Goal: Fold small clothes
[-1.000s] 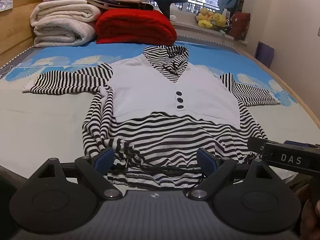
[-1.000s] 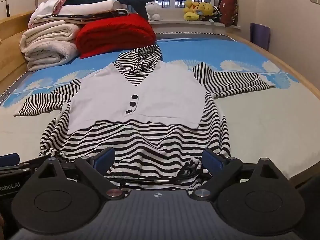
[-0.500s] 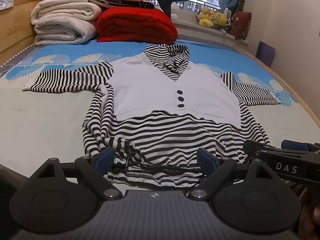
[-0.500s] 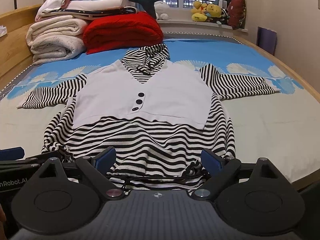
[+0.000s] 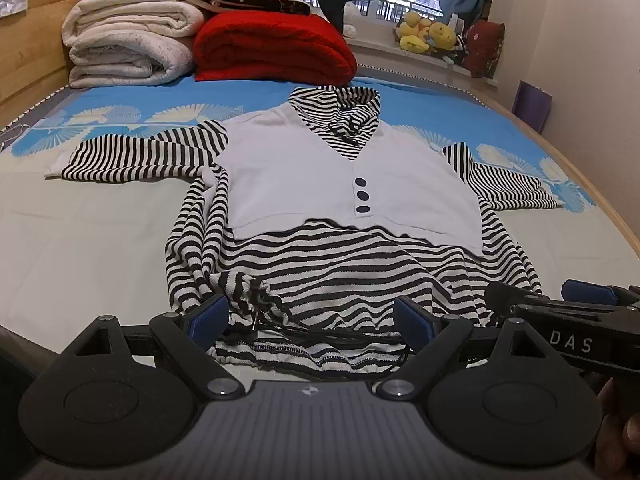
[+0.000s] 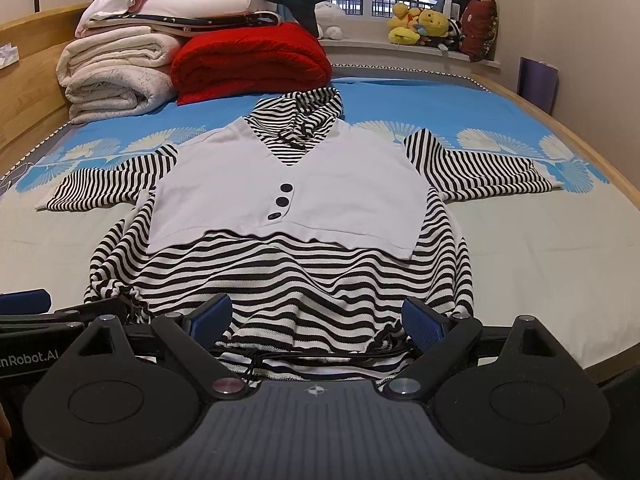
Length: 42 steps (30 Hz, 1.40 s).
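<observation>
the bed carries a striped top spread flat ahead of both tools, sleeves out, likely laid ready for folding. left tool and right tool hover at its near hem, fingers apart, gripping nothing. no containers in sight.

Your striped knit top looks soft and matt (smooth white panel); bed frame is pale wood.
</observation>
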Tool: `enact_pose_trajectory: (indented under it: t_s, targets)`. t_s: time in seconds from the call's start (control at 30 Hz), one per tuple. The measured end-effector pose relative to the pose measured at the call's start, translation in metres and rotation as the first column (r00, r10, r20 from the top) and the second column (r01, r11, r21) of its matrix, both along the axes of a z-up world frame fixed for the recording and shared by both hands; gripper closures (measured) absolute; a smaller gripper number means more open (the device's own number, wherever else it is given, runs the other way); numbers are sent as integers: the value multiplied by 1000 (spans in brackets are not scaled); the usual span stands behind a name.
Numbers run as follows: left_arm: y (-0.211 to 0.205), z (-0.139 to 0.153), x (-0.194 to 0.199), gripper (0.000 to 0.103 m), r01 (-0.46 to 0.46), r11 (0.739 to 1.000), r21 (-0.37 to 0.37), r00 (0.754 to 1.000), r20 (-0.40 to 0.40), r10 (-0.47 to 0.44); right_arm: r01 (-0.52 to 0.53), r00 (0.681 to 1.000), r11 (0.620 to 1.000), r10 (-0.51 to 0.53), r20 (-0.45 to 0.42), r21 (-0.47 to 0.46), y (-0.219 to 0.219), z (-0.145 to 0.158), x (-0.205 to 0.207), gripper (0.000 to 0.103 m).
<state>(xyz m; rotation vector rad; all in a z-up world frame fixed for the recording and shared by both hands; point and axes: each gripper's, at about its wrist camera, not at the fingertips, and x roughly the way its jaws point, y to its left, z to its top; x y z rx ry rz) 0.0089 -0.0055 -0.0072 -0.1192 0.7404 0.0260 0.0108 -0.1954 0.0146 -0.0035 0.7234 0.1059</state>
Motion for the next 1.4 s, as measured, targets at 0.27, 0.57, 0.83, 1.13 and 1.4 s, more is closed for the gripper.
enact_pose_trajectory:
  t_s: [0.27,0.57,0.83,1.13,1.4]
  targets:
    - [0,-1,1,11,-4,1000,-2,1000,-4,4,-3,1000,1000,3,-1,-4,1,-1,0,11]
    - [0,-1,1,11,-4,1000,-4,1000,-9,4,-3,1000,1000,2,-1,-4,1,-1,0,11]
    - [1,-1,1,11,-6,1000,-4,1000,-10,6,-3,1000,1000,3,-3,-6,2,-1,0,11]
    - [1,-1,1,11,-7,1000,-5,1000,-14,7,-4,1000,1000,4,-3,-8,3,-3,0,11]
    - [5,3,1,11,-13,1000,-2,1000,-1,13,-4,1000,1000,4,-3,-9,3,-4,0,11]
